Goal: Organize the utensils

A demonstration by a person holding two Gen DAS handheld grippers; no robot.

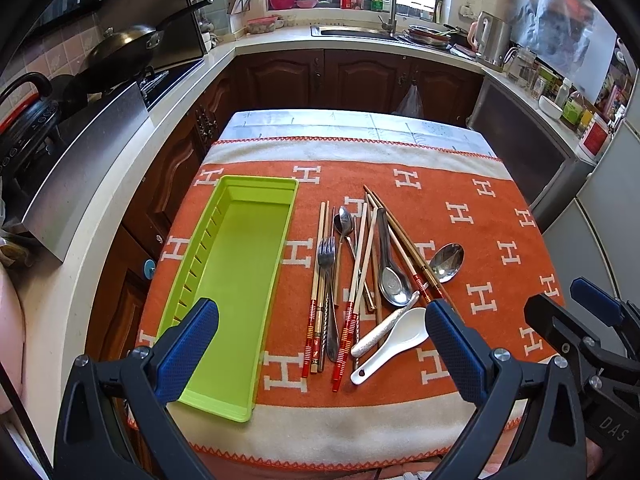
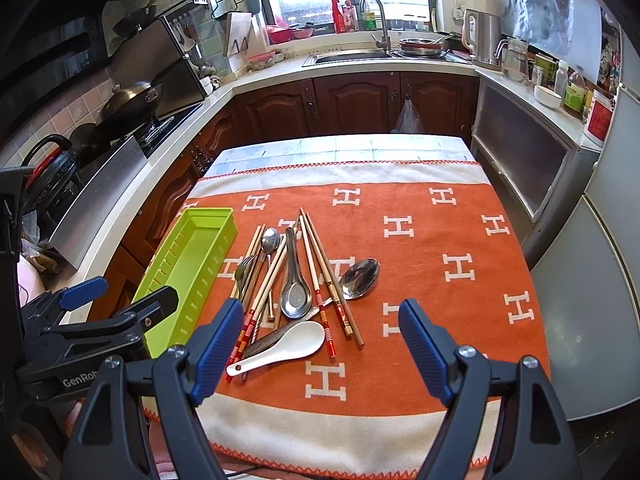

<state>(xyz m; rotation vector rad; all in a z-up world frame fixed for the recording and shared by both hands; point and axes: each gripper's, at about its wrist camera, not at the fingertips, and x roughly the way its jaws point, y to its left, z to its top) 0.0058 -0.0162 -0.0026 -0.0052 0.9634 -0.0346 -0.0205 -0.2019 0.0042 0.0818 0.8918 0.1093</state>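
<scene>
- Left gripper [image 1: 322,334]: fingers spread wide, empty, hovering above the worktop's near edge.
- Right gripper [image 2: 322,338]: also spread, holding nothing.
- Green tray [image 1: 230,280] empty, left side of the orange cloth [image 1: 500,240].
- Utensils lie just right of the tray in a crossed heap: chopsticks [image 1: 352,292], fork [image 1: 326,256], steel spoons [image 1: 394,276], white spoon [image 1: 394,338].
- Risk: overlapping pieces; lifting one likely drags or flips its neighbours.
- Risk: thin chopsticks on soft cloth may slip the pinch.

Green tray [image 1: 240,256] (nothing in it), utensil pile [image 1: 360,280] beside it, left hand-held gripper [image 1: 322,344] open above orange blanket [image 1: 480,232]
</scene>
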